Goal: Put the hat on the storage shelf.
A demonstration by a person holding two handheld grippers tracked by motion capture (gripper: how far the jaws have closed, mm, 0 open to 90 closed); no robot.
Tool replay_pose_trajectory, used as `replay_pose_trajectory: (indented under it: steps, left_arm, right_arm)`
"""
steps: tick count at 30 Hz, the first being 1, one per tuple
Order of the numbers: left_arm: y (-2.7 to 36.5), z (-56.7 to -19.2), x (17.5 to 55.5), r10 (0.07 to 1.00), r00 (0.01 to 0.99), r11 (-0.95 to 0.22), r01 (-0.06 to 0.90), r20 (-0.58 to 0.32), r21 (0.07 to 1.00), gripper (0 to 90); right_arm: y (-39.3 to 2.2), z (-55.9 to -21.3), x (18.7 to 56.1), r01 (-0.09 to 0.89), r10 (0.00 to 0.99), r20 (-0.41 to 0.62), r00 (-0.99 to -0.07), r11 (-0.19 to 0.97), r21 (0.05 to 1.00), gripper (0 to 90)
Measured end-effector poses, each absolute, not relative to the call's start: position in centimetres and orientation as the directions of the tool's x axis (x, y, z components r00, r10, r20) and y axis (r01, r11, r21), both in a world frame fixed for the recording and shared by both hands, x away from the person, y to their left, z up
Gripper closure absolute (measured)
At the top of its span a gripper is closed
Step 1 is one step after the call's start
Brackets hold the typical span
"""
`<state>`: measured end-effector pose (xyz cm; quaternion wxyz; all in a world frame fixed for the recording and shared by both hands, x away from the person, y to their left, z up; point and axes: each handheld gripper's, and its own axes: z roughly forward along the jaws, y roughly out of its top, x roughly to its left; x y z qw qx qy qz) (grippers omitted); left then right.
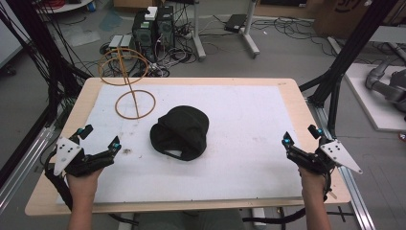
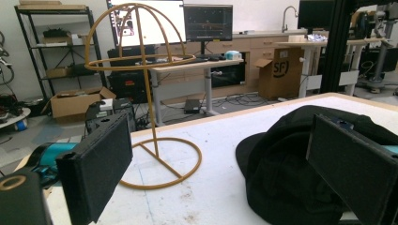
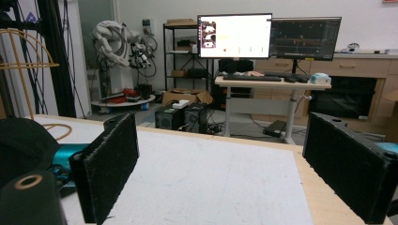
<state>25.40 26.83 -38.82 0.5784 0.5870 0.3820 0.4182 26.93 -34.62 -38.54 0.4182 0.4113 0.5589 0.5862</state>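
A black cap (image 1: pixel 179 132) lies crumpled in the middle of the white mat (image 1: pixel 249 120). Behind it to the left stands a gold wire hat stand (image 1: pixel 128 81), its ring base on the mat's far left corner. My left gripper (image 1: pixel 100 136) rests open near the front left of the mat, a short way left of the cap, holding nothing. On the opposite side my right gripper (image 1: pixel 300 135) is open at the mat's right edge, well clear of the cap. The left gripper view has the cap (image 2: pixel 281 173) and stand (image 2: pixel 150 117) beyond its spread jaws. The right gripper view catches the cap (image 3: pixel 19 145) at far left.
The wooden table (image 1: pixel 297 96) borders the mat on all sides. Black frame posts (image 1: pixel 342 62) rise at the right and left. Computer towers (image 1: pixel 153 28) and cables sit on the floor beyond the far edge. Desks with monitors (image 3: pixel 234 35) stand further back.
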Motion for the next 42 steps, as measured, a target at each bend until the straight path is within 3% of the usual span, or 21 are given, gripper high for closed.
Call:
replay_pose_trajectory:
  steps: [21, 42]
  left_arm:
    - [26.5, -38.5, 25.3, 0.910, 0.411, -0.031, -0.048, 0.048, 0.998, 7.7]
    - [23.2, -37.7, 27.2, 0.834, 0.536, -0.132, -0.036, 0.130, 0.991, 8.8]
  right_arm:
    - [-34.6, -38.5, 26.9, -0.034, 0.949, 0.016, -0.315, -0.028, 0.999, 10.5]
    - [-34.7, -38.5, 26.8, -0.033, 0.949, 0.011, -0.314, -0.023, 0.999, 10.5]
